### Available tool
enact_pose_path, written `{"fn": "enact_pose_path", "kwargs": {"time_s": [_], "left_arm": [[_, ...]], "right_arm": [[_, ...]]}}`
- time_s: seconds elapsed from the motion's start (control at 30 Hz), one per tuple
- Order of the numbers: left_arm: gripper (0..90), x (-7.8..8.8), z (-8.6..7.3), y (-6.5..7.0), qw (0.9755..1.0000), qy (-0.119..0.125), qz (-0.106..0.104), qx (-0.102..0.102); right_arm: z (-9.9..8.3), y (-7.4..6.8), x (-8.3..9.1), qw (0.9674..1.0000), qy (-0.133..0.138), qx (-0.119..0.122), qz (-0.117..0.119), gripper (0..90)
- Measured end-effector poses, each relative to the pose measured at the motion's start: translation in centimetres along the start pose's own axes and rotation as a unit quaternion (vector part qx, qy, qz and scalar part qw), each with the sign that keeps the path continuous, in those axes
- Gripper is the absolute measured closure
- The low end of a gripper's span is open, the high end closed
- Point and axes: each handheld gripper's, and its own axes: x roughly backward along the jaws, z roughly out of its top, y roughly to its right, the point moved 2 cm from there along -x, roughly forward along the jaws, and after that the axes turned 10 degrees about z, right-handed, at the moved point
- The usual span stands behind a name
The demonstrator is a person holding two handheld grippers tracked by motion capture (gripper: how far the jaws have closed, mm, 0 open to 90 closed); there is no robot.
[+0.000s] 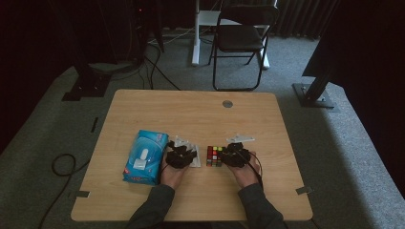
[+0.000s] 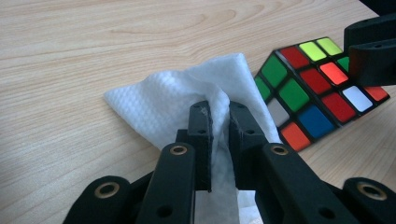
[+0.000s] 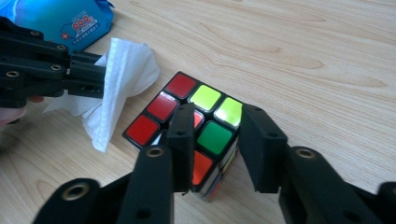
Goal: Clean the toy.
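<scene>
A scrambled puzzle cube (image 1: 215, 156) (image 3: 205, 99) rests on the wooden table (image 1: 191, 109), with red, yellow-green and green stickers facing up. My right gripper (image 3: 217, 126) (image 1: 233, 153) straddles its near side, one jaw over the top face and one at the right edge, shut on it. A crumpled white wipe (image 2: 173, 93) (image 3: 123, 79) is pinched between the jaws of my left gripper (image 2: 219, 116) (image 1: 180, 155), just left of the cube (image 2: 308, 88). In the left gripper view the right gripper's black jaw covers the cube's far corner.
A blue pack of wet wipes (image 1: 144, 156) (image 3: 65, 18) lies left of my left hand. A small round grommet (image 1: 228, 103) sits in the table's far edge. Beyond the table stand a folding chair (image 1: 241, 38) and dark stands on grey carpet.
</scene>
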Motion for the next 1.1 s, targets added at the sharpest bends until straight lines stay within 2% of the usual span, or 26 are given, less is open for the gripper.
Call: {"fn": "enact_pose_path", "kwargs": {"time_s": [0.23,0.33,0.47,0.57,0.67,0.87,0.97,1.03,1.1], "left_arm": [[81.1,0.1,0.1,-0.1,1.0,0.0,0.001,-0.001],[81.1,0.0,0.1,-0.1,1.0,-0.002,0.001,-0.001],[81.1,0.0,0.1,0.0,1.0,-0.001,0.0,-0.001],[81.1,0.0,0.1,0.0,1.0,-0.002,0.0,0.0],[81.1,0.0,0.1,0.0,1.0,-0.001,0.0,-0.001],[81.1,0.0,0.1,0.0,1.0,-0.001,0.0,-0.001],[81.1,0.0,0.1,0.1,1.0,-0.001,0.0,-0.002],[81.1,-0.1,0.1,0.1,1.0,-0.001,0.001,-0.002],[81.1,-0.1,0.0,0.1,1.0,-0.002,0.001,-0.002]], "right_arm": [[-0.3,0.7,0.3,0.9999,0.005,-0.005,0.013,72.0],[-0.5,1.2,0.5,0.9995,0.011,-0.022,0.021,72.0],[-0.5,1.8,0.7,0.9987,0.018,-0.045,0.013,71.8],[-0.7,2.5,0.8,0.9958,0.026,-0.08,0.035,71.3],[-0.8,3.0,1.0,0.9933,0.032,-0.102,0.041,71.2],[-0.9,3.7,1.4,0.9927,0.035,-0.112,0.025,71.2],[-1.0,4.1,1.5,0.9898,0.039,-0.132,0.036,70.4],[-1.3,4.7,1.4,0.9853,0.046,-0.154,0.057,69.8],[-1.4,5.1,1.6,0.9818,0.051,-0.17,0.068,69.8]]}}
